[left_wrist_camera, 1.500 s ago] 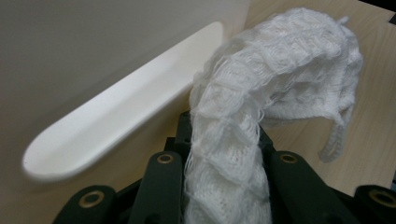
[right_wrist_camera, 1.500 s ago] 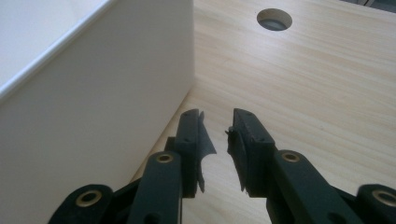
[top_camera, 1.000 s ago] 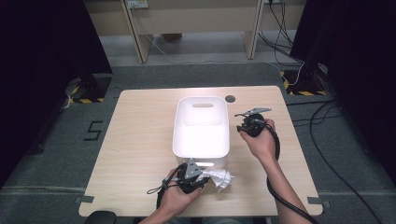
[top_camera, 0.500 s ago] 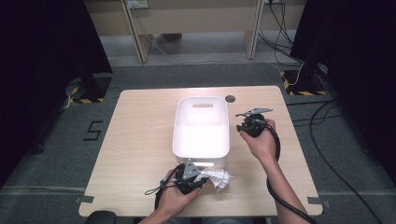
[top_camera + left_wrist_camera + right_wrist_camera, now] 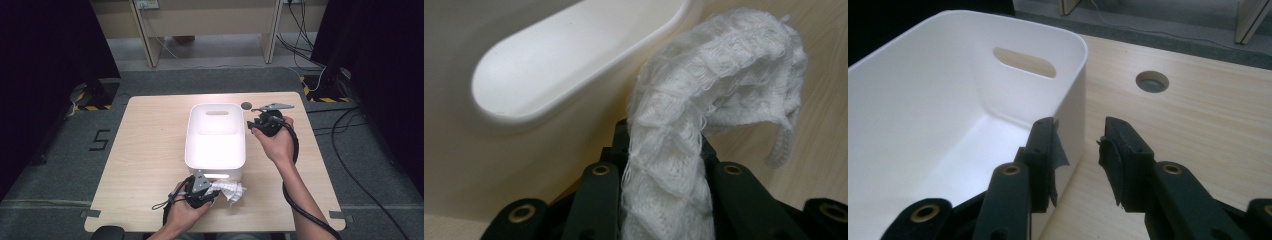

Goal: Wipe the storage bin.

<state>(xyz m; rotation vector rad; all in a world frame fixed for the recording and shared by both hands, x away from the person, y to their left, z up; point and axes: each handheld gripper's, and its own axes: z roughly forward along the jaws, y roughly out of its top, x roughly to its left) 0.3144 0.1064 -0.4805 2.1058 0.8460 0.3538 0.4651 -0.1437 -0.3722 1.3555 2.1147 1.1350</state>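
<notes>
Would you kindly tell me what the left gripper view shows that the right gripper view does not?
Left gripper view alone: a white knitted cloth pinched between the left gripper, beside the bin's near handle slot.

Right gripper view alone: the right gripper, its jaws just opened with nothing between them, beside the bin's wall; the bin's bare inside; a round hole in the table.

Both: the white bin and the wooden table.

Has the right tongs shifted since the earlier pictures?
Barely: right tongs stays beside the white bin rim; its jaws have just been opening, nothing between them.

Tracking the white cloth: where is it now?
High view: the white cloth sits near the table's front edge, clamped in the left gripper, just before the white bin.
</notes>
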